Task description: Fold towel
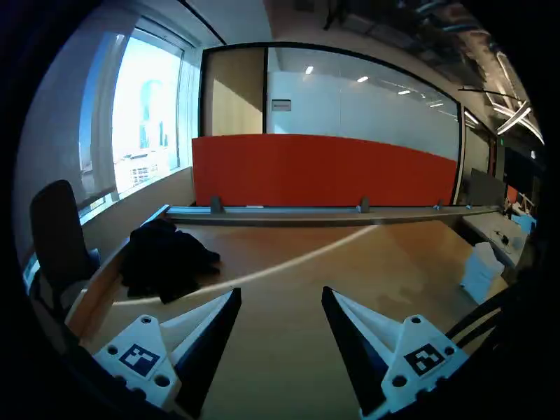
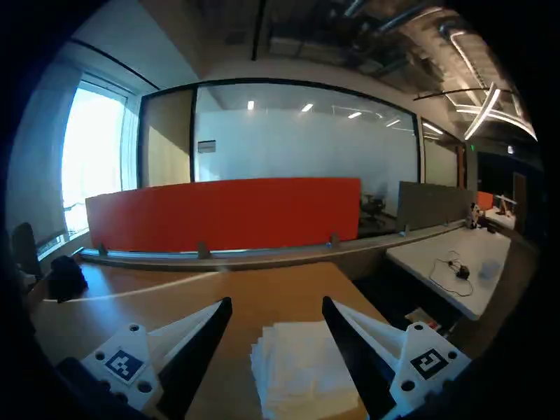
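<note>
A stack of folded white towels [image 2: 304, 367] lies on the wooden desk [image 2: 280, 287] just below and ahead of my right gripper [image 2: 276, 308], which is open with nothing between its fingers. The same white stack [image 1: 483, 269] sits at the desk's right edge in the left gripper view. My left gripper [image 1: 280, 297] hangs open above bare desk [image 1: 315, 259], holding nothing. A dark crumpled cloth [image 1: 164, 259] lies to its left on the desk; from the right gripper view it is a small dark heap [image 2: 66, 276] far left.
An orange partition [image 1: 322, 171] with a grey rail [image 1: 329, 213] closes the desk's far side. A dark chair [image 1: 56, 238] stands left by the window. A white side desk [image 2: 462, 269] with cables lies to the right, across a gap.
</note>
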The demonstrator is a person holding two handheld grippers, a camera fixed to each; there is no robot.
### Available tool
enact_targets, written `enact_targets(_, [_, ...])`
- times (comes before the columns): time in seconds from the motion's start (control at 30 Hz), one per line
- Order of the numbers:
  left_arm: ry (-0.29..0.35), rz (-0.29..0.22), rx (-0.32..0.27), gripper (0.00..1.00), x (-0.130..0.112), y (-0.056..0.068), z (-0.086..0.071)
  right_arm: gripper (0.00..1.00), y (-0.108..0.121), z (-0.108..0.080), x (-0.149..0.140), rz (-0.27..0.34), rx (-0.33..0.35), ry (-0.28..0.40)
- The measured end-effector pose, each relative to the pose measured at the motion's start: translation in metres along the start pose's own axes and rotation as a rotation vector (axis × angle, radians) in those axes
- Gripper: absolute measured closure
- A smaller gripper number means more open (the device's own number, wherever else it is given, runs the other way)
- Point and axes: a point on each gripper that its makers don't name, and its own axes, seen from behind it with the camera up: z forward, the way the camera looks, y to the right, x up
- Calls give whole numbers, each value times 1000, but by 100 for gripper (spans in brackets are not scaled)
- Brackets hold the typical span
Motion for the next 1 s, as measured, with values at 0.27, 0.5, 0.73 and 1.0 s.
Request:
enact_targets(0.27, [98,-2,22,15,33,-9,3,0,-29,-1,13,-8,23,35])
enact_targets(0.5, [143,-11,25,15,50,-13,7,0,-67,-2,26,-23,67,69])
enact_targets(0.73, [180,-17,32,15,63,-19,9,0,-104,-1,39,-18,98,109])
enact_targets(1.0, [200,-40,14,15,67,-18,12,0,-138,1,41,-11,124,114])
